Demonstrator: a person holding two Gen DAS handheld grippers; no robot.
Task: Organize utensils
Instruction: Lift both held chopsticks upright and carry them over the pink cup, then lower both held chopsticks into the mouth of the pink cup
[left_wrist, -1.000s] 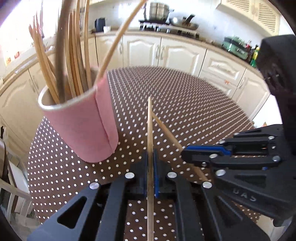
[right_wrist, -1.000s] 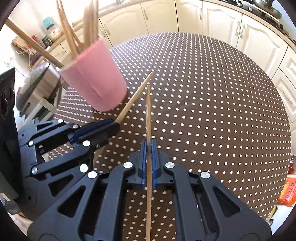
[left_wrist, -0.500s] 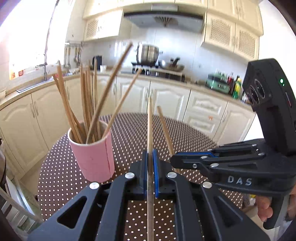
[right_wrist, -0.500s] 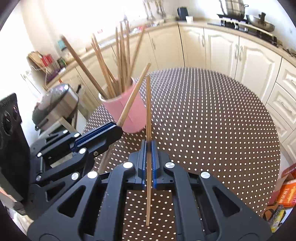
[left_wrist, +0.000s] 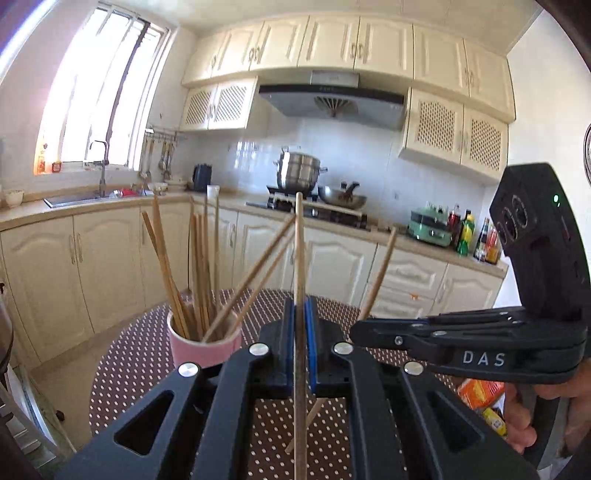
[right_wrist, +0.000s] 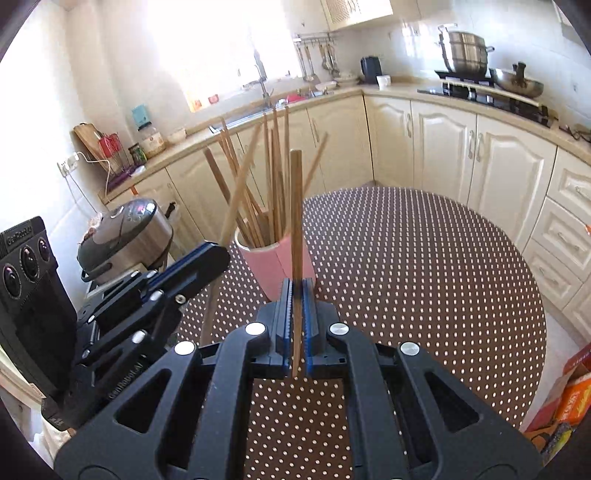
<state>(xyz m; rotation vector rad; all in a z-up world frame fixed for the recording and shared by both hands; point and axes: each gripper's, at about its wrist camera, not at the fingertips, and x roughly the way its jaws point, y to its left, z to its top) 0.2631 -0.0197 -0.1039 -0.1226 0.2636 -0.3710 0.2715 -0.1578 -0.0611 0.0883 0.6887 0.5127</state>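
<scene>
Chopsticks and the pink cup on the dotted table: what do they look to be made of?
The chopsticks look like bare wood or bamboo: matt tan, square at the top ends, no sheen. The pink cup is probably paper or thin card, though the pictures leave it open: flat matt wall, thin pale rolled rim. The tablecloth seems a smooth printed fabric or vinyl, brown with white dots, lying flat and unwrinkled.

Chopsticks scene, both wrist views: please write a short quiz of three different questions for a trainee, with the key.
1. True or false: the pink cup lies tipped over on the dotted table.
2. What does the right tool hold?
A. a spoon
B. one chopstick
C. nothing
3. Fill in: the left tool is shut on a ____.

Key:
1. False; it stands upright, full of chopsticks.
2. B, the right chopstick.
3. Chopstick: the left chopstick.
</scene>
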